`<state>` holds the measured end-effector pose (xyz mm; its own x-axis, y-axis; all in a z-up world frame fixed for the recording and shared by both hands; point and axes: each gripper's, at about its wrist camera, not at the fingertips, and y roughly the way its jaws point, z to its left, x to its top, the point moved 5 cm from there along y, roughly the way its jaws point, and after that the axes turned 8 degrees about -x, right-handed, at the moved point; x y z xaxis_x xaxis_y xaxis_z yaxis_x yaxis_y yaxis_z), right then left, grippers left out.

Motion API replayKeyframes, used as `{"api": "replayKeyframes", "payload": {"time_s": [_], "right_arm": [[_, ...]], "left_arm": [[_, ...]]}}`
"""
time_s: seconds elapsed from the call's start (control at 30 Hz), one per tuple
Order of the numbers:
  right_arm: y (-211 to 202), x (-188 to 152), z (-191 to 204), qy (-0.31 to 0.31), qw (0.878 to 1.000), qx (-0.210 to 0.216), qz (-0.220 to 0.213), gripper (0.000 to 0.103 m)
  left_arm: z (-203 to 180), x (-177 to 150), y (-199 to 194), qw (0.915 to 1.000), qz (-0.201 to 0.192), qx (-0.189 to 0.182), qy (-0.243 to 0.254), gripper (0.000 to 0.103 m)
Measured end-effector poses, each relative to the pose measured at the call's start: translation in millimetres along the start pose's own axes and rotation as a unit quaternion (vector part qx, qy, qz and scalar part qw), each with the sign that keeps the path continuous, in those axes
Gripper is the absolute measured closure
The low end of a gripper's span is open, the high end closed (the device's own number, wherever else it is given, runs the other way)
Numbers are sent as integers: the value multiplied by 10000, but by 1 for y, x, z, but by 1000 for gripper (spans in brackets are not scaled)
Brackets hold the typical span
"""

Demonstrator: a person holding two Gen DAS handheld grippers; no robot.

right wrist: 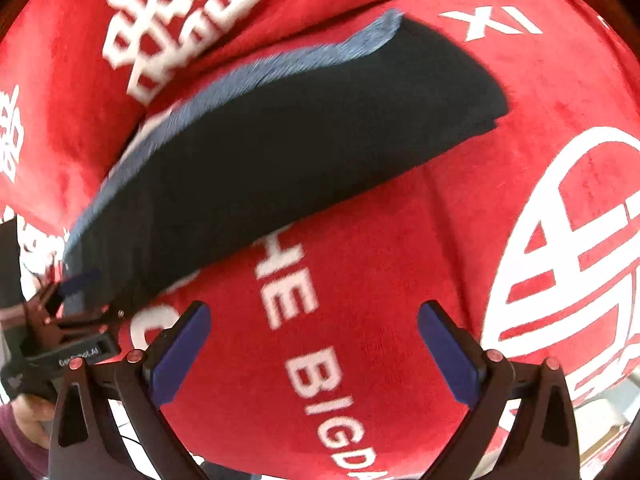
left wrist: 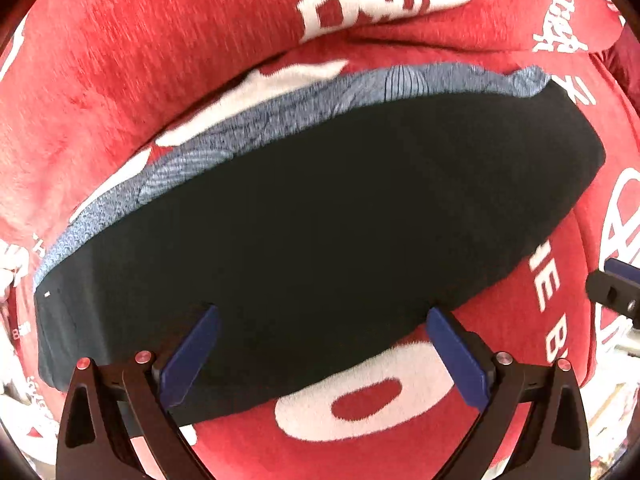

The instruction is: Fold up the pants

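The dark pants [left wrist: 312,216] lie folded into a long flat strip on a red blanket with white lettering [left wrist: 140,52]. A blue patterned cloth [left wrist: 240,128] shows along their far edge. My left gripper [left wrist: 322,320] is open and empty, its fingers hovering over the pants' near edge. My right gripper [right wrist: 314,316] is open and empty above the red blanket [right wrist: 400,240], to the right of the pants [right wrist: 280,140]. The left gripper [right wrist: 76,292] shows at the left edge of the right wrist view, at the strip's near end. The right gripper's finger [left wrist: 616,288] shows at the right edge of the left wrist view.
The red blanket covers the whole surface, with a raised fold [left wrist: 400,36] behind the pants. A pale floor [right wrist: 608,412] shows past the blanket's edge at lower right. The person's hand [right wrist: 28,412] is at lower left.
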<state>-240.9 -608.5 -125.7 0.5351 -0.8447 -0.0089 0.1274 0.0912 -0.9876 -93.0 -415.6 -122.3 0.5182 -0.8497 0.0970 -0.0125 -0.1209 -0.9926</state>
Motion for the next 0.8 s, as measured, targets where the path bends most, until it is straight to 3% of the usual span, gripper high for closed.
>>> {"api": "replayKeyframes", "payload": {"time_s": [0.3,0.63,0.7,0.8], "right_arm": [[-1,24,-46,1159,9871,1103,-41,0],[-5,21,-40,1508,9701,1896,-142,3],[-7,22,-40,1570,9666,2014,-215,11],[-4,25,-41,1643,9660,1981,-235,29]], "left_arm": [[-8,23,8,9997,-56,11,-244,0],[-2,50,-2,9981,-397,140,-453,0],[-5,54,0,9979,-420,154,-468,0],[-3,64,12,9981,-387,203,-425,0]]}}
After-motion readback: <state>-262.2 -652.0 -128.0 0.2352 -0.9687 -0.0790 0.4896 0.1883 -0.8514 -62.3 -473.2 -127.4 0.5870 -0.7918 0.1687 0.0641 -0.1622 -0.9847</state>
